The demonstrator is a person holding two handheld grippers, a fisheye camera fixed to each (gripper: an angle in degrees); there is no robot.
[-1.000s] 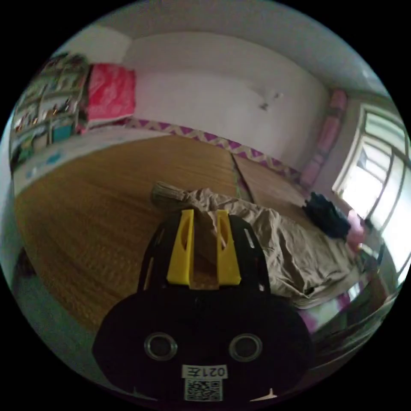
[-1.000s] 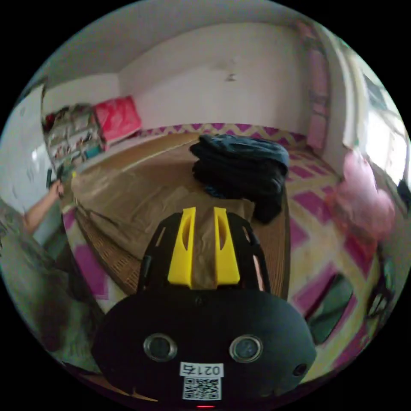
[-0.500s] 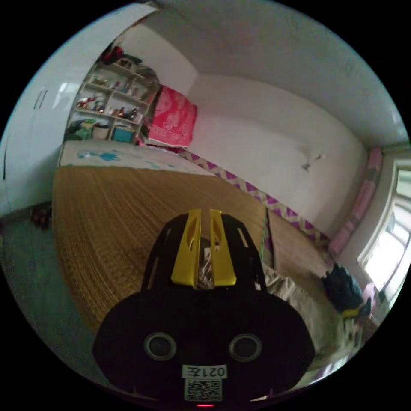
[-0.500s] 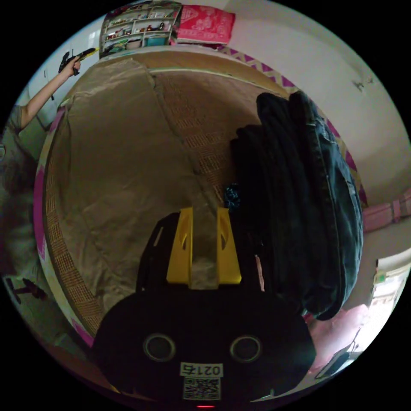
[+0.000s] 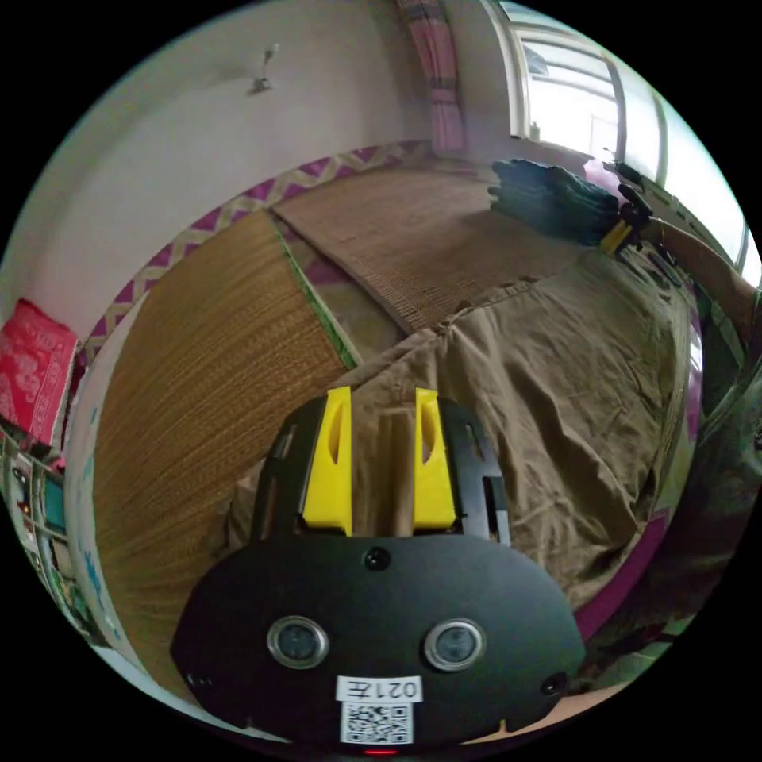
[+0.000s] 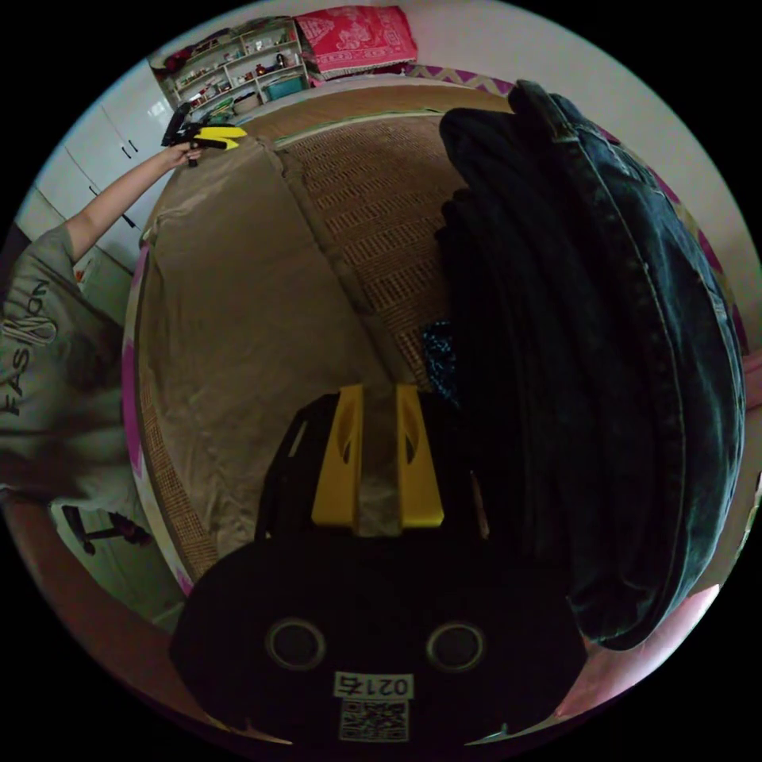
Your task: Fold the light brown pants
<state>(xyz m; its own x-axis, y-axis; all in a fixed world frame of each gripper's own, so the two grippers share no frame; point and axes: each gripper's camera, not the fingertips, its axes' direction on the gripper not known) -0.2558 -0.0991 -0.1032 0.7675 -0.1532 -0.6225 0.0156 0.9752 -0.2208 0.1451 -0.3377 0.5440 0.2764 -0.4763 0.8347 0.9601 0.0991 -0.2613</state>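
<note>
The light brown pants (image 5: 556, 373) lie spread out along the woven mat (image 5: 198, 373), near the bed's front edge. My left gripper (image 5: 382, 397) stands open over one end of them, a ridge of cloth lying loose between its yellow jaws. At the other end my right gripper (image 6: 379, 397) is shut on the pants (image 6: 238, 317), with a strip of cloth pinched between its jaws. A person's hand holds the left gripper (image 6: 198, 136) far off in the right gripper view. The right gripper (image 5: 623, 234) appears small beside an arm in the left gripper view.
A stack of folded dark denim (image 6: 603, 317) sits on the mat right beside my right gripper, also the dark denim (image 5: 552, 198) under the window (image 5: 587, 103). Shelves (image 6: 238, 67) and a red cloth (image 6: 357, 40) stand at the far wall. A person's grey sleeve (image 6: 55, 349) is at the bed's edge.
My left gripper's jaws have spread apart and let the cloth go. The pants have come down and now lie flat on the mat. Both cameras swung round.
</note>
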